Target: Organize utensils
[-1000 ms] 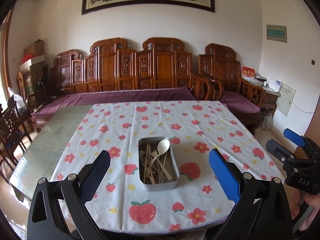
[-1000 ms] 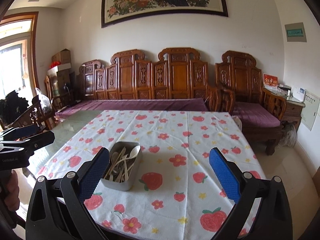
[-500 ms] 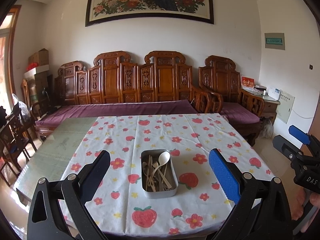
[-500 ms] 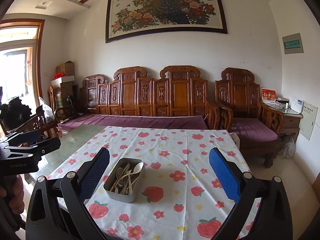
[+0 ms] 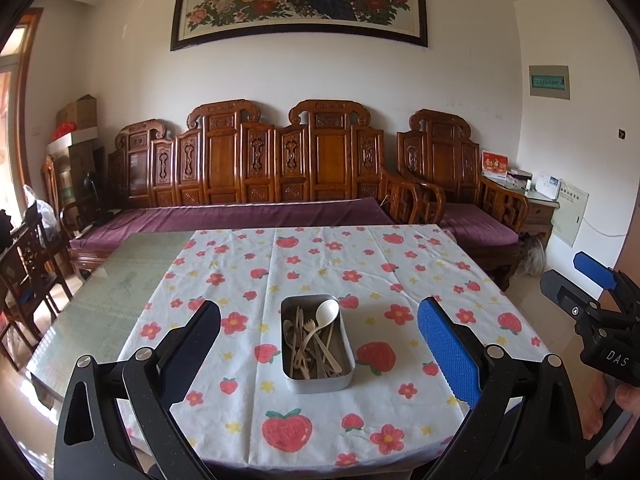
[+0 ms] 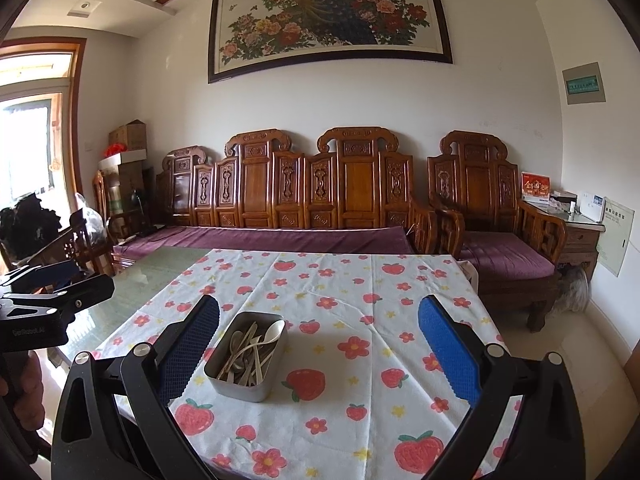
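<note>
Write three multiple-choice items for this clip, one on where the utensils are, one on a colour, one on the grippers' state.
1. Where are the utensils?
A. In the tin on the tablecloth
B. Spread over the bare glass
C. On the sofa

2. What colour is the big spoon?
A. Red
B. White
C. Black

3. How do the grippers stand?
A. Both shut on utensils
B. Left shut, right open
C. Both open, holding nothing

Answers:
1 A: the utensils lie heaped inside the tin, which stands on the tablecloth.
2 B: the spoon leaning at the tin's far end is white.
3 C: the left gripper and right gripper both show their fingers spread wide with nothing between them, short of the tin.
</note>
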`<state>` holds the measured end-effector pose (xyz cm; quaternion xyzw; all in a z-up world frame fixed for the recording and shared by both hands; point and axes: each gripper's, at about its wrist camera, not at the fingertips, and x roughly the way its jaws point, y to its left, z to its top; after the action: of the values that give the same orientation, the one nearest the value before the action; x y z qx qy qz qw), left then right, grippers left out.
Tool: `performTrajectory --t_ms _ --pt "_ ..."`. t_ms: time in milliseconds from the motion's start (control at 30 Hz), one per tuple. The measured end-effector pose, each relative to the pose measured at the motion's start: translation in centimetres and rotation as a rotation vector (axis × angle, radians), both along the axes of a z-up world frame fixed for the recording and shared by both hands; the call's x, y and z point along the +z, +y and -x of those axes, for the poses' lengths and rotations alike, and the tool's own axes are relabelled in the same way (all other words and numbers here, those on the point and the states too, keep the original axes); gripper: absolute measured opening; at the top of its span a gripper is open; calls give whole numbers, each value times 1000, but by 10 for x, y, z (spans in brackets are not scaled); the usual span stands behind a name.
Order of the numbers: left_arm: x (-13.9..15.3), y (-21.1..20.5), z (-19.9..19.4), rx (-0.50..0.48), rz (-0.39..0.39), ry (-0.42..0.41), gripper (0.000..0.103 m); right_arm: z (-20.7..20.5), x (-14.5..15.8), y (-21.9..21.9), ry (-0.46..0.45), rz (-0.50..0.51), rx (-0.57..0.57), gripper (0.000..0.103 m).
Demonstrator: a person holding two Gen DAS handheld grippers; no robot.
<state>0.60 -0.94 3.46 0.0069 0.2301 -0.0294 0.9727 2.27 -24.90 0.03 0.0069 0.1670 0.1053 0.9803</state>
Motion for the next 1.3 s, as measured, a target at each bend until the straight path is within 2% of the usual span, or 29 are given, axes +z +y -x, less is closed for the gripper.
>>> performTrajectory --t_ms 1300 --pt "-3 0 3 4 -6 -9 95 -1 0 0 5 -4 2 100"
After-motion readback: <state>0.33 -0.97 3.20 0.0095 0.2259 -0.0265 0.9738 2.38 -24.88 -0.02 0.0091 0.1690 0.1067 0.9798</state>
